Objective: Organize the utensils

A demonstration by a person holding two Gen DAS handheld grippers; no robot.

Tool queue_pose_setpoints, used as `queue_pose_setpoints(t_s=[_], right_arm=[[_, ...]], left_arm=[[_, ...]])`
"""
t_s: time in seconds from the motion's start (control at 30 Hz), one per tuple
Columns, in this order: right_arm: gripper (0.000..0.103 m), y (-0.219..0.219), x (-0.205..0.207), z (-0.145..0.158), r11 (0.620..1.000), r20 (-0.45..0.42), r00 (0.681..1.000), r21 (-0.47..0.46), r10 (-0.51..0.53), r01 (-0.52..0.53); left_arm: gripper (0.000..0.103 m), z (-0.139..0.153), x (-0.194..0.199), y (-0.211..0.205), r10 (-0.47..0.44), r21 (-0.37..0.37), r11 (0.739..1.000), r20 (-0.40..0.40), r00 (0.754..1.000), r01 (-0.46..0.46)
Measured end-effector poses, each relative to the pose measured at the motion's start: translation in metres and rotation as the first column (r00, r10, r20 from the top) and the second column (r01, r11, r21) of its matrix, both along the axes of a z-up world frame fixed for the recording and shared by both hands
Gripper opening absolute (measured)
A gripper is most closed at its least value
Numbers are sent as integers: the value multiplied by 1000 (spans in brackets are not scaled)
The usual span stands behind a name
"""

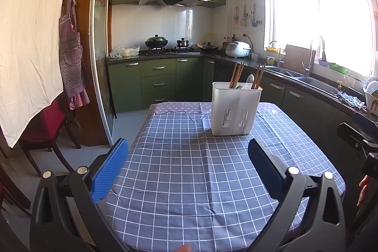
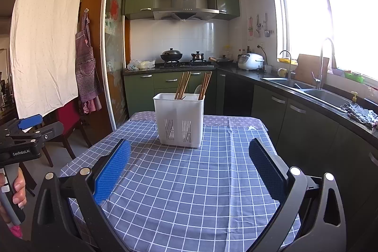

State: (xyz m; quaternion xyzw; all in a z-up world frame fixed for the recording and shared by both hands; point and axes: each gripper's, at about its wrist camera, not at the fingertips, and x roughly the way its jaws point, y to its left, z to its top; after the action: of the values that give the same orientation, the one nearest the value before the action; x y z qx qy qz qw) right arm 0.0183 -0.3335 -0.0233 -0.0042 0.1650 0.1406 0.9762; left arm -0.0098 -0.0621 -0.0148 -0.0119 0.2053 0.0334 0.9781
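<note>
Ahead of both open tools [image 1: 189, 169] [image 2: 190, 171]: utensil holder [image 1: 235, 110].

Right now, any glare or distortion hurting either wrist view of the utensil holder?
Left wrist view: window blown out white, haze over the upper right; utensil holder still sharp, its near face shaded. Right wrist view: same window glare, holder clear. Both: fisheye bends the edges, curving the door frame.
</note>
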Motion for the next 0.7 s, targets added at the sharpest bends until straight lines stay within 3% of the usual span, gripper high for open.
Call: queue_pose_setpoints(t_s=[0.7], right_arm=[[99,2,3,-5,1000,-11,1000,0,8,-8]], left_arm=[[96,-1,1,-3,-8,13,1000,-11,1000,8]])
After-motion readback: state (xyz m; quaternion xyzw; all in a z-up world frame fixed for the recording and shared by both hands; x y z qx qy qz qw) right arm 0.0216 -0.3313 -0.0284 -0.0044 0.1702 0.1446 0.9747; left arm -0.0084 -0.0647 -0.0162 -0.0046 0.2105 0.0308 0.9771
